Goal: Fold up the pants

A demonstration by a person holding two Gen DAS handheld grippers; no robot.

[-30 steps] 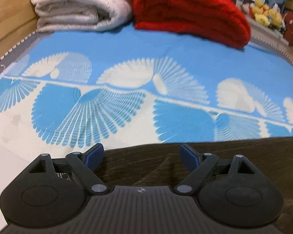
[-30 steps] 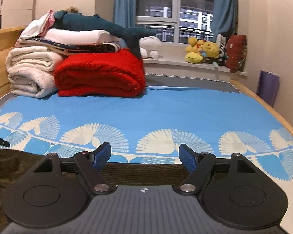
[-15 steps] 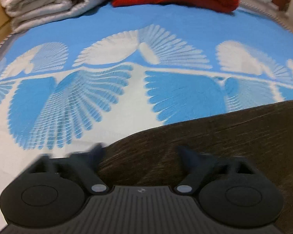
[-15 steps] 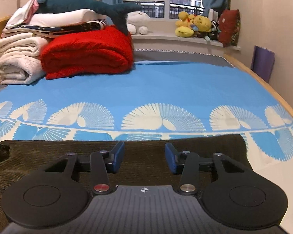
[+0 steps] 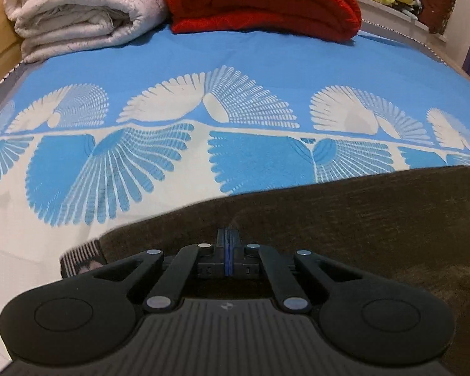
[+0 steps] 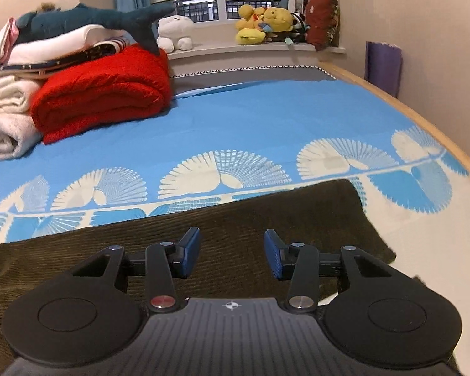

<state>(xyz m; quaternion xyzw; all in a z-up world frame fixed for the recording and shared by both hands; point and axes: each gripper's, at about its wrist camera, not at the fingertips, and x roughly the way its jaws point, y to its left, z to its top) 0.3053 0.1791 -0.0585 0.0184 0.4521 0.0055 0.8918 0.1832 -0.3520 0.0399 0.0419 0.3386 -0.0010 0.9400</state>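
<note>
pants (image 6: 266, 219): ribbed brown corduroy | bedsheet (image 5: 266, 62): smooth printed cloth | red blanket (image 5: 260, 0): fuzzy knit

Our left gripper (image 5: 228, 252) has its jaws fully closed: the two blue pads (image 5: 225, 250) meet face to face with no visible gap, and the black linkage arms are drawn inward toward the centre line. A small pucker of the pants (image 5: 344, 219) sits at the pad tips. We hold this gripper low and roughly level. Our right gripper (image 6: 232, 255) has its jaws parted, the blue pads (image 6: 192, 250) well apart and facing each other, linkage arms spread outward. We hold it tilted slightly, just above the pants (image 6: 266, 216), gripping nothing.
</note>
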